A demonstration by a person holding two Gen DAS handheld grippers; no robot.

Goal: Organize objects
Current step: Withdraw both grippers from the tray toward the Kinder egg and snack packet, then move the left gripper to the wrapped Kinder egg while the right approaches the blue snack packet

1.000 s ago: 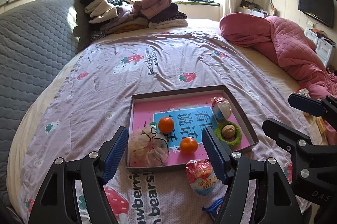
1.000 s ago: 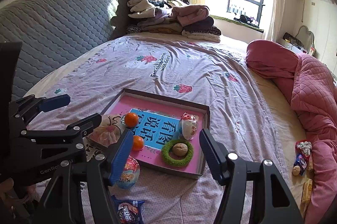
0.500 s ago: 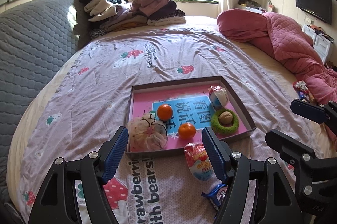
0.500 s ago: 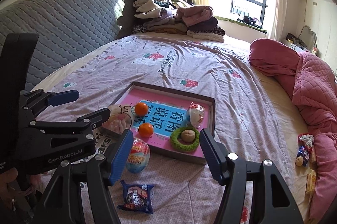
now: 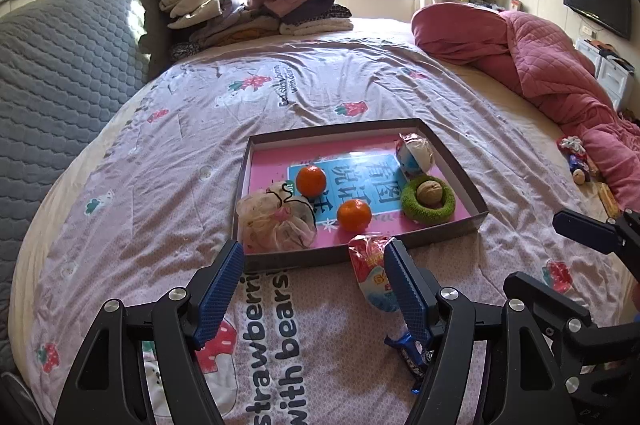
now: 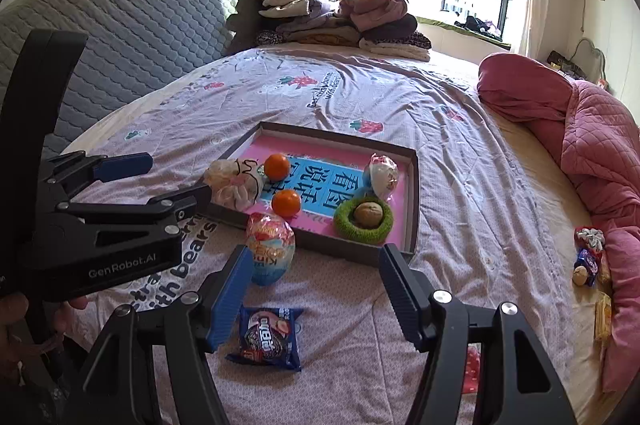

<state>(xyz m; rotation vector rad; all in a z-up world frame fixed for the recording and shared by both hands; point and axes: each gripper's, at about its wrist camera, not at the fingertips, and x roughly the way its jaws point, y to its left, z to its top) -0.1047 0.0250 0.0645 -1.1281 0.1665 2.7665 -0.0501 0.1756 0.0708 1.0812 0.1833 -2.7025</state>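
On the bed (image 5: 160, 209), spread with a strawberry-print sheet, lay a shallow cardboard tray (image 5: 460, 165) with a pink printed floor. Inside it sat 2 tangerines, one (image 5: 311, 180) farther back and one (image 5: 353, 215) nearer the front wall, well apart from each other. A drawstring pouch (image 5: 276, 221) slumped in the tray's near left corner, touching the wall. A green ring (image 5: 430, 211) lay toward the right side with a walnut (image 5: 429, 191) resting in its middle, and a wrapped egg-shaped sweet (image 5: 416, 155) stood behind the ring, near the right wall.

Outside the tray, just in front of its near wall, a second wrapped egg-shaped treat (image 6: 270, 247) lay on the sheet. A blue snack packet (image 6: 270, 333) lay nearer the cameras, apart from the egg.

The left claw (image 5: 314, 287) hung over the sheet with its blue pads spread wide and nothing between them; the egg treat showed just beside its right pad. The right claw (image 6: 314, 295) was likewise wide open and empty, with the blue packet below its left pad (image 6: 228, 301). In the right wrist view the left claw's body stood at the left edge, a person's fingers (image 6: 18, 309) wrapped beneath it.

Folded clothes (image 5: 248, 9) were heaped at the far end of the bed, and a pink quilt (image 5: 540, 65) lay bunched along its right side, with a few small wrapped sweets (image 6: 588, 253) beside it.
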